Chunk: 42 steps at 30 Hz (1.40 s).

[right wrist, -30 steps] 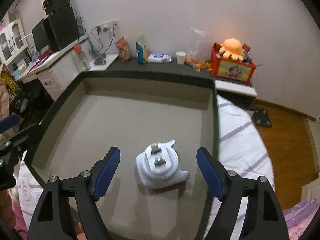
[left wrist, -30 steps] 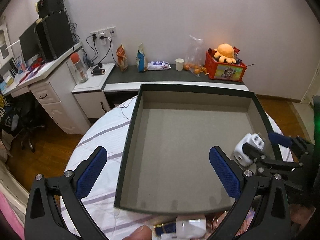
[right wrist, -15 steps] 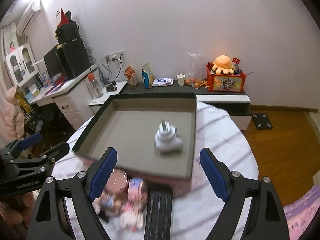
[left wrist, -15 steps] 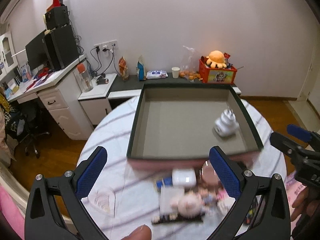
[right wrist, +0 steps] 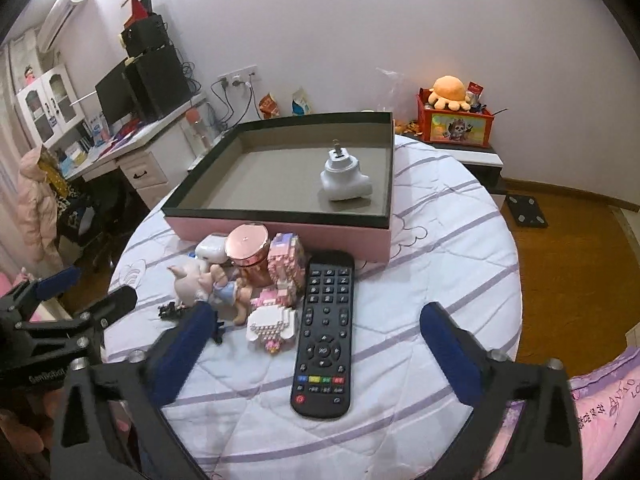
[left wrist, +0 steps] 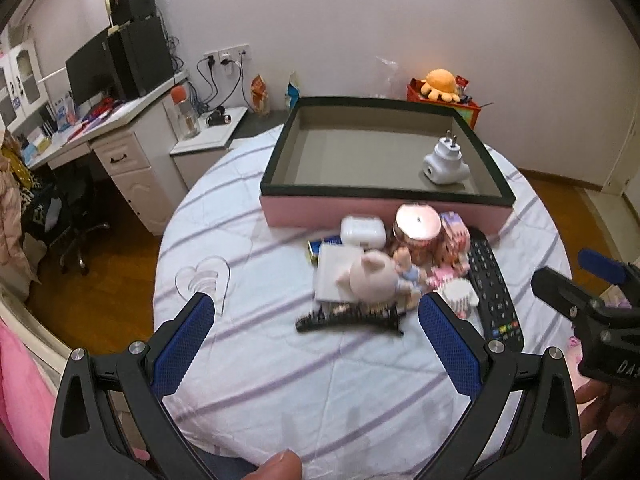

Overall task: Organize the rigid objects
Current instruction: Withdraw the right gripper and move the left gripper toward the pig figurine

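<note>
Rigid clutter sits bunched ahead of both grippers on a round table with a white, purple-striped cloth (right wrist: 440, 264). One shallow pink box with a dark rim (right wrist: 280, 236) lies beyond the pile, and one white plug adapter (right wrist: 343, 178) stands alone inside it, prongs up, toward its right wall.

Counting the loose pieces: one black remote control (right wrist: 325, 332) directly between the right gripper's jaws and ahead of them, one rose-gold lidded jar (right wrist: 247, 254), one pink brick-built figure (right wrist: 286, 268), one white-and-pink brick model (right wrist: 272, 324), one pig-like plush doll (left wrist: 374, 276), one white charger case (left wrist: 363, 231), one black hair clip (left wrist: 348, 322).

The right gripper (right wrist: 316, 344) has its jaws opening, spread wide, nothing between the pads. The left gripper (left wrist: 316, 328) holds its jaws wide apart too, empty, with the hair clip lying just ahead between them.

Motion blur smears the pile in the left wrist view. A flat white slab and something blue-and-yellow lie partly hidden under the doll; what they are is unclear. The right gripper's left finger covers part of the clip.
</note>
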Motion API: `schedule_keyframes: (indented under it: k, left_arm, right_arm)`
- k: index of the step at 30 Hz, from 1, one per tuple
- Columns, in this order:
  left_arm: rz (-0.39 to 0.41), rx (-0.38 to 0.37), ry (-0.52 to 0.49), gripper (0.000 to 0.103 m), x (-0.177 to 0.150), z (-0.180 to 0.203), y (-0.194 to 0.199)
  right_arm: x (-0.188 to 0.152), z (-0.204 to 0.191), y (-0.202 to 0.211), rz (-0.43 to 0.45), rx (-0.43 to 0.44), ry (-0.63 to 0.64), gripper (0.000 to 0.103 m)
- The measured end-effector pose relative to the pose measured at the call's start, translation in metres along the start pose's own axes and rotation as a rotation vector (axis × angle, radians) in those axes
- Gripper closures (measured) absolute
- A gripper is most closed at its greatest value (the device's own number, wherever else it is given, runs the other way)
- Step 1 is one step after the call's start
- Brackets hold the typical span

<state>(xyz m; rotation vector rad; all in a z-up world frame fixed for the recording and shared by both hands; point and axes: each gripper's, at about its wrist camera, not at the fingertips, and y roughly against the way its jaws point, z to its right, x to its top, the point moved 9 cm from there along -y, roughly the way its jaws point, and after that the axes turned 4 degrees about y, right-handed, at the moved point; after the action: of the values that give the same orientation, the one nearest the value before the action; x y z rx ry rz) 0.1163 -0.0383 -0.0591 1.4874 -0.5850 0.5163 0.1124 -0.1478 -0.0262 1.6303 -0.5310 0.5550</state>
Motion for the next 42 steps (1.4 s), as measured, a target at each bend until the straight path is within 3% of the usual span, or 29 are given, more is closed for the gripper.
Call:
schedule_keyframes:
  k: [10,19,24,40,42]
  left_arm:
    - [-0.032,-0.132,-0.075,0.000,-0.014,-0.002,-0.007]
    - [-0.065,-0.171,-0.056,0.000,-0.013,0.007,-0.027]
    - [-0.078,-0.175,-0.039,0.000,-0.010,0.020,-0.041]
    - [-0.109,-0.077,-0.057,0.001,0.001,0.040,-0.086]
    - [-0.122,-0.089,-0.049,0.015,0.000,0.042,-0.094]
  right_arm:
    - [-0.027,-0.011,0.022,0.020,-0.107,-0.114,0.000]
    - [-0.028,0.000,0.030,0.017,-0.172,-0.147,0.000]
    - [-0.026,0.011,0.023,0.006,-0.163,-0.142,0.000]
    - [-0.020,0.030,-0.017,-0.041,-0.085,-0.152,0.000]
    - [-0.021,0.032,-0.020,-0.047,-0.082,-0.157,0.000]
